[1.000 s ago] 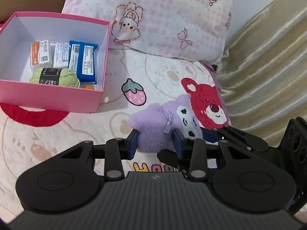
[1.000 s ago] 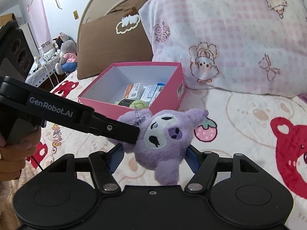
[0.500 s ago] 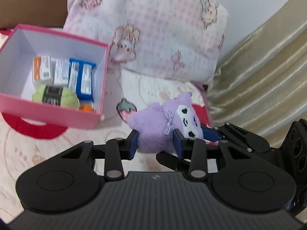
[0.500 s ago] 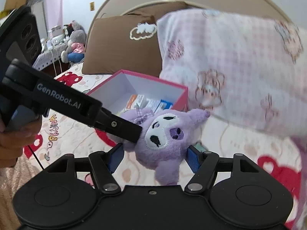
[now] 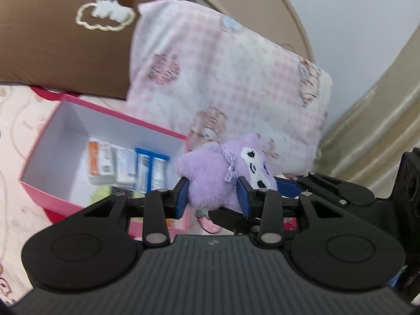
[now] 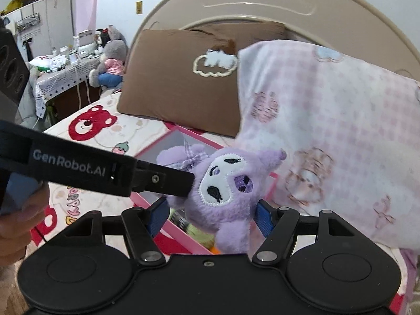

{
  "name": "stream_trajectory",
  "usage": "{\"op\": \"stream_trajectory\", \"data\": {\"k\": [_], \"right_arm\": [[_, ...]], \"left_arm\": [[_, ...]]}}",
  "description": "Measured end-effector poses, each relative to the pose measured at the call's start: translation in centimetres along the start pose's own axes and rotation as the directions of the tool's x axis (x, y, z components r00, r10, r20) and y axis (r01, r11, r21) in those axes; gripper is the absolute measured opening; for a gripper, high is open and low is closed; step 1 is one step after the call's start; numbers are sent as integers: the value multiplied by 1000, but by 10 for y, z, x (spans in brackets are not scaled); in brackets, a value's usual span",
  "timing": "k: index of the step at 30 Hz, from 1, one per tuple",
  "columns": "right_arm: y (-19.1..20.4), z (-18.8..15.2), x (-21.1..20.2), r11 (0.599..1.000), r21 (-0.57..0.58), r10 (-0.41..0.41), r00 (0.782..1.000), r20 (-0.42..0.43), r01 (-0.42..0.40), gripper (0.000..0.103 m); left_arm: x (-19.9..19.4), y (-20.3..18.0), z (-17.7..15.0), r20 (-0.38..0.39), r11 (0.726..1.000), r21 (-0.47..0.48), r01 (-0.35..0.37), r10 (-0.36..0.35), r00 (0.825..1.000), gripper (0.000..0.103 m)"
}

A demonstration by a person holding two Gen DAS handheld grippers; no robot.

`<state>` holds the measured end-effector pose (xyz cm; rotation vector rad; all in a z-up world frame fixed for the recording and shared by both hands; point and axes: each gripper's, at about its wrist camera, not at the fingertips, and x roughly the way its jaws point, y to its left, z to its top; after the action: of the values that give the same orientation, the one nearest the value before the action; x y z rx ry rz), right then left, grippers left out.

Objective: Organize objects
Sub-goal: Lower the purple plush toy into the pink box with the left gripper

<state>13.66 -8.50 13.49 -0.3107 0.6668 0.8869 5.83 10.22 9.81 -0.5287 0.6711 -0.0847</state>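
A purple plush toy point(image 5: 223, 178) with a white face is held in the air between both grippers. My left gripper point(image 5: 214, 197) is shut on its body. My right gripper point(image 6: 210, 216) is shut on it too, its blue pads pressing both sides of the plush toy point(image 6: 223, 189). The pink box point(image 5: 52, 183) sits on the bed just below and left of the toy, holding several small packets point(image 5: 123, 168) and a green yarn ball. In the right wrist view the pink box point(image 6: 178, 233) lies right under the toy, and the left gripper's arm crosses from the left.
A pink checked pillow point(image 5: 236, 78) and a brown pillow point(image 5: 52, 39) lean on the beige headboard point(image 6: 249, 2) behind the box. A gold curtain point(image 5: 380, 131) hangs at the right. A side table with plush toys point(image 6: 110, 52) stands far left.
Both grippers have lifted the plush toy off the bedspread and carried it left, toward and over the pink box. Both views have tilted upward to show more pillow and headboard.
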Motion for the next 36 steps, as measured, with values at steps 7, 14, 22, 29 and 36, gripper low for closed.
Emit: {"op": "stream_trajectory", "data": {"k": [7,14,22,29,36], "right_arm": [[8,26,46,998,-5,61,994,-89,-62,73],[4,53,92,998,-45,26,981,-191,-35,73],[-14,44,144,994,17,105,963,-248,-104,51],[-2,31,169,993,-102,28,971,-238,-54,48],[-16,22,198,999,-50,4,970,-243,-16,48]], "left_arm": [[8,33,16,-1,997,22,-70,70,998,36],[36,49,38,-18,998,30,-61,61,998,36],[76,77,40,-32,1000,-4,0,0,999,34],[98,102,30,-86,1000,-27,3,-5,996,34],[120,118,25,-100,998,-58,-8,2,995,31]]}}
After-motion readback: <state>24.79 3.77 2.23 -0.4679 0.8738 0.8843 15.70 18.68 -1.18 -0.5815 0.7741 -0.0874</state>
